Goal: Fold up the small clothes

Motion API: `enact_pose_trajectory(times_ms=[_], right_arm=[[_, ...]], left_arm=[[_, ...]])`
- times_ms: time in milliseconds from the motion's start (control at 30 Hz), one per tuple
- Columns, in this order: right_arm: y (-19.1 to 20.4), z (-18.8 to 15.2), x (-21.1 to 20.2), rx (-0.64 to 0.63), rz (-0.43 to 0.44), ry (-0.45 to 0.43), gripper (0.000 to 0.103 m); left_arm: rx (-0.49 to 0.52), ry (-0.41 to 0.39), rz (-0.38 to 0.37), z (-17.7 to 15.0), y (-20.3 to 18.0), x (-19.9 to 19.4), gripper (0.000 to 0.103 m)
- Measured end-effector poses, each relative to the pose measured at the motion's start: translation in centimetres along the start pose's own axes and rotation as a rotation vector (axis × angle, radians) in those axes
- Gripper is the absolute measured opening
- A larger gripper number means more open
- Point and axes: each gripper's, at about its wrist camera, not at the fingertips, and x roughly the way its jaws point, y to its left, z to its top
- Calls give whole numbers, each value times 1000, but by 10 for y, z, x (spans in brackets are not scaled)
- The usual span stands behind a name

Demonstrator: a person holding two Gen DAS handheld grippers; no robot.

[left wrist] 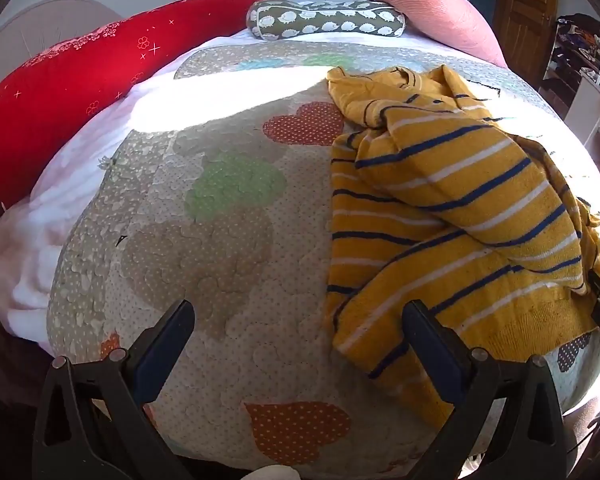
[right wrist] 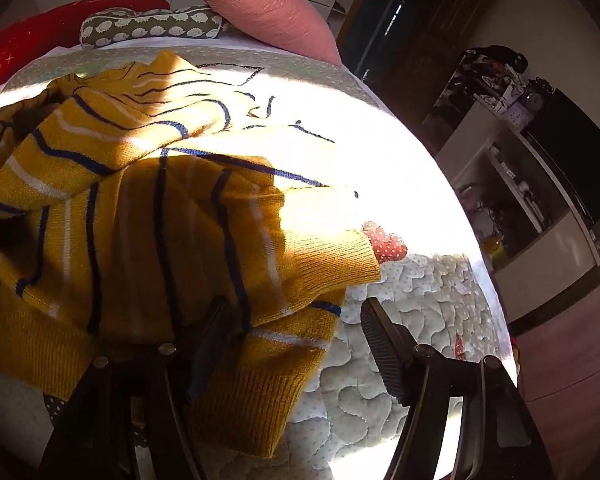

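A small mustard-yellow knitted sweater with navy and white stripes lies crumpled on a quilted bedspread with heart patches. My left gripper is open and empty, low over the quilt at the sweater's near left edge; its right finger touches the hem. In the right wrist view the sweater fills the left half. My right gripper is open, with its left finger under or against the ribbed hem and its right finger over bare quilt.
A long red bolster lines the bed's left side. A grey patterned cushion and a pink pillow lie at the head. A wooden door and white shelves stand right of the bed. Strong sunlight washes out part of the quilt.
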Motion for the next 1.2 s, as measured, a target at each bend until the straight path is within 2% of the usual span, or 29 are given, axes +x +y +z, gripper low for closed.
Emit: enact_pose_trajectory(times_ms=[300,533,633,767,1000,1200], right_arm=[[-6,1,8,56,1,-1,87],[-32,-1,28,215,136,54,97],[-37,-1,35,245,170,62,102],[-42,-4,41,279,223,59,102],[-43,-11,39,298,234,36,102],[-44,-22,32,325,228,-8,102]], left_arm=[[-21,44,-18,-8,6,25,103],[1,47,-5,-10,1,30,103],[-8,63,-17,-11,4,34,103],[-11,74,-35,-12,7,35,103],[-53,100,-79,-13,13,38,103],[-38,98,-87,-14,14,37,103]])
